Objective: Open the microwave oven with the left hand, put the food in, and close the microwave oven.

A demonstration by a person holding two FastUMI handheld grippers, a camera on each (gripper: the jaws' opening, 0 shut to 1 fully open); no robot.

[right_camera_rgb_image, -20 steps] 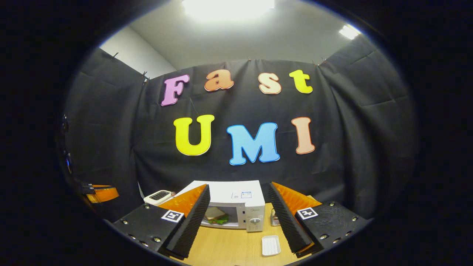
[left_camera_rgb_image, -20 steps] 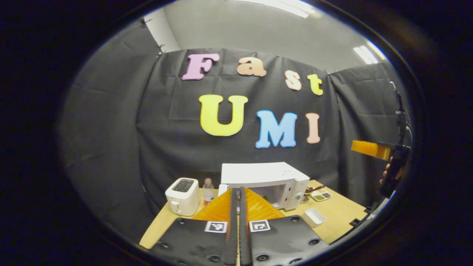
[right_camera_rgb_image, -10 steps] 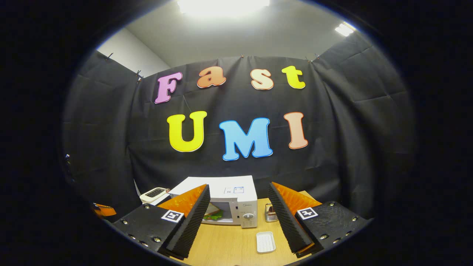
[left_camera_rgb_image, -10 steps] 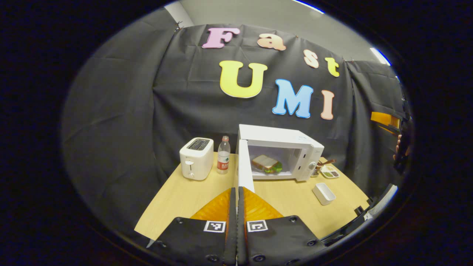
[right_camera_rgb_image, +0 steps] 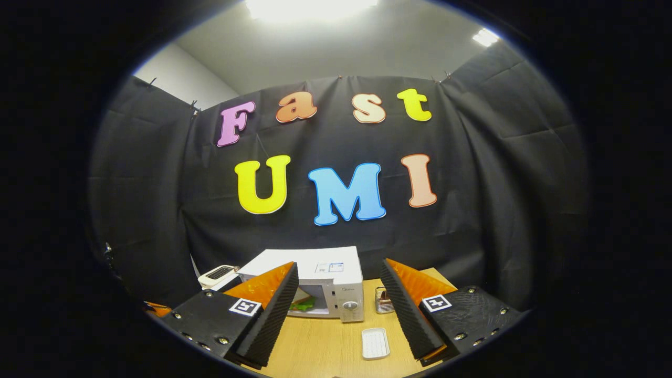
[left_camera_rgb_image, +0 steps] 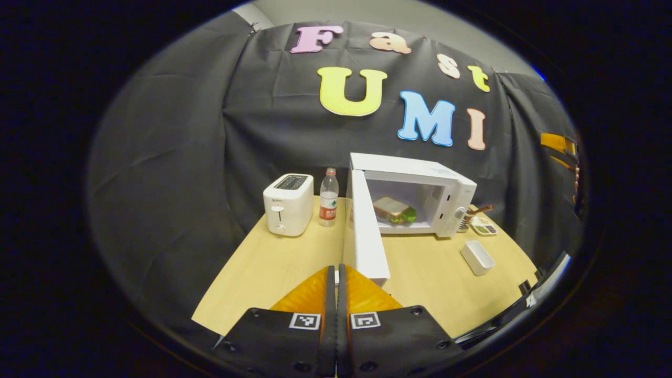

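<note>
Orange-backed, my left gripper [left_camera_rgb_image: 336, 294] is pressed together, empty; my right gripper [right_camera_rgb_image: 338, 310] spread. Beyond, the door [left_camera_rgb_image: 365, 231] stands open, food [left_camera_rgb_image: 395, 210] inside the microwave [left_camera_rgb_image: 420, 184]. Closing remains: I'd push that door shut.

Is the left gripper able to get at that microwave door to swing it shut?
Probably yes. The left gripper, jaws closed, hangs just in front of the open microwave door, whose free edge points toward it. Bare table lies between them, with the toaster and bottle off to the side.
</note>
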